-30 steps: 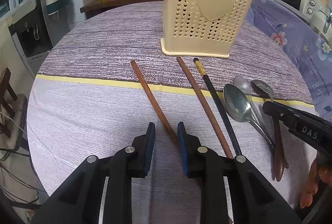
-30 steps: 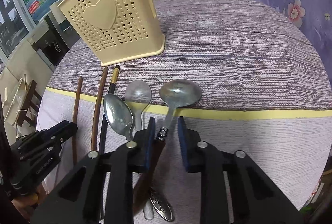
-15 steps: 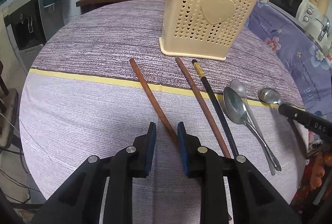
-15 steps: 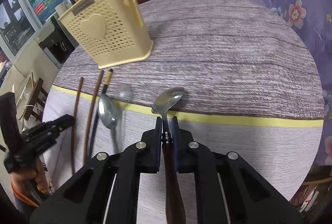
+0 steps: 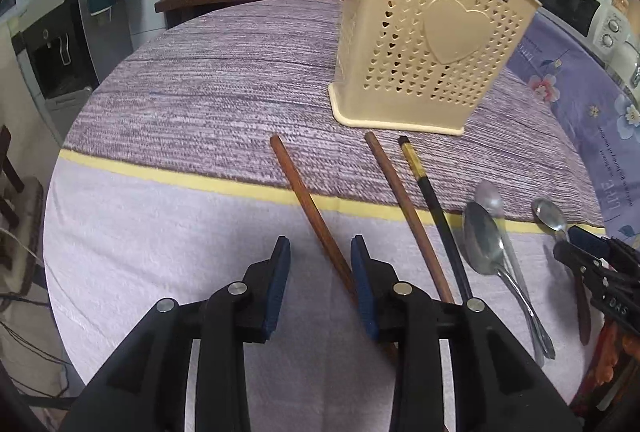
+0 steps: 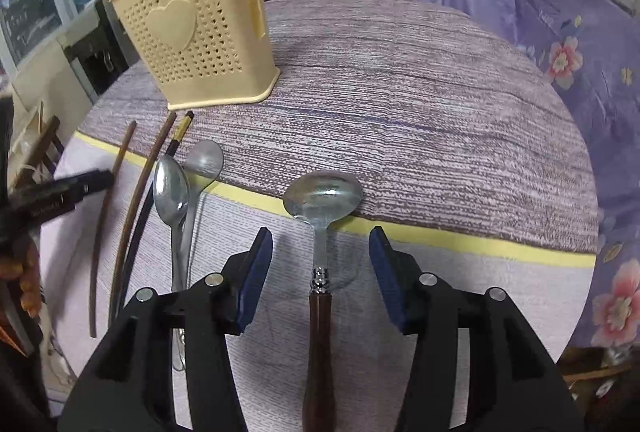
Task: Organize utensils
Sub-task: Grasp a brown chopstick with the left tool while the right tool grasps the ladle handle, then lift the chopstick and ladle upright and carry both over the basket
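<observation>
Now the holder [image 5: 432, 43] stands upright at the table's [image 5: 200, 103] far side. My right gripper [image 6: 320, 268] is opening, astride the wooden-handled spoon [image 6: 322, 199], not pressing it. My left gripper [image 5: 320, 264] is opening astride a chopstick [image 5: 308, 199]. Next, I judge, each must close squarely before lifting.

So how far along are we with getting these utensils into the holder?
Barely started. The cream holder has a few sticks poking out, but nothing else looks sorted. In hand: neither gripper grips anything. The right gripper is opening around the wooden-handled spoon; the left gripper is opening around a brown chopstick. Left on the cloth: three chopsticks and three spoons.
</observation>
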### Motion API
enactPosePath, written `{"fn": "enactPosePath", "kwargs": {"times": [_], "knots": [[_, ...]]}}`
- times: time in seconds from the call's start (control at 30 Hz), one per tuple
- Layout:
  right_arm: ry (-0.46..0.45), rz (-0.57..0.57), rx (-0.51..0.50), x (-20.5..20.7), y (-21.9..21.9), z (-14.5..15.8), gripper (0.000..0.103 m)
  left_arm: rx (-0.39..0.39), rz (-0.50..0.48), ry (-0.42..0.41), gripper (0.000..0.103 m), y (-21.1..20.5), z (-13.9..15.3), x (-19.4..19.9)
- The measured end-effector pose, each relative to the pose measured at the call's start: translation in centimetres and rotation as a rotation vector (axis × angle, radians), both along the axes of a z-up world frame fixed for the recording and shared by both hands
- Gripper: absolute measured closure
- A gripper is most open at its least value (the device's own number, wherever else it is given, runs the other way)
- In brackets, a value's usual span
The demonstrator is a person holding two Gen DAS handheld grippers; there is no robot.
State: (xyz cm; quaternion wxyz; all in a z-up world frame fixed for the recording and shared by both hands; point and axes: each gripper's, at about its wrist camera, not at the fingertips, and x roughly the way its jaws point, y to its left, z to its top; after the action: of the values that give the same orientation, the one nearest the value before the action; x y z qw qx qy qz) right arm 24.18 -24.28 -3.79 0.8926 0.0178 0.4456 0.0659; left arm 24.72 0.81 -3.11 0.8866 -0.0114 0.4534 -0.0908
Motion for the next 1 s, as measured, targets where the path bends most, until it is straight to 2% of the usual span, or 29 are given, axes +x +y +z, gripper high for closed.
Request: {"fn": "enactPosePath", "kwargs": {"times": [0.13, 0.2, 0.27, 0.37, 0.43, 0.57, 0.8, 1.0], "knots": [[0.027, 0.022, -0.059, 1.1, 0.7, -0.3, 0.05, 0.018, -0.005, 0.012, 0.071, -0.1, 0.1, 1.9], [0.039, 0.03, -0.099, 1.7, 1.0, -0.3, 0.039, 0.024, -0.009, 0.019, 0.072, -0.2, 0.1, 2.8], [0.05, 0.037, -0.113, 2.4, 1.1, -0.2, 0.039, 0.042, -0.007, 0.024, 0.078, -0.3, 0.2, 3.4], [0.096, 0.047, -0.083, 3.5, 0.5, -0.2, 0.039, 0.063, -0.015, 0.026, 0.084, -0.6, 0.2, 4.2], [0.121, 0.046, -0.082, 4.3, 0.3, -0.1, 0.041, 0.064, -0.013, 0.034, 0.088, -0.7, 0.2, 4.6], [0.143, 0.059, -0.087, 4.8, 0.8, 0.1, 0.055, 0.062, -0.021, 0.044, 0.09, -0.9, 0.3, 4.9], [0.138, 0.055, -0.076, 5.0, 0.9, 0.2, 0.055, 0.075, -0.033, 0.04, 0.091, -1.7, 0.4, 5.5], [0.068, 0.052, 0.026, 4.4, 0.4, 1.3, 0.055, 0.068, -0.025, 0.027, 0.092, -1.7, 0.4, 5.7]]}}
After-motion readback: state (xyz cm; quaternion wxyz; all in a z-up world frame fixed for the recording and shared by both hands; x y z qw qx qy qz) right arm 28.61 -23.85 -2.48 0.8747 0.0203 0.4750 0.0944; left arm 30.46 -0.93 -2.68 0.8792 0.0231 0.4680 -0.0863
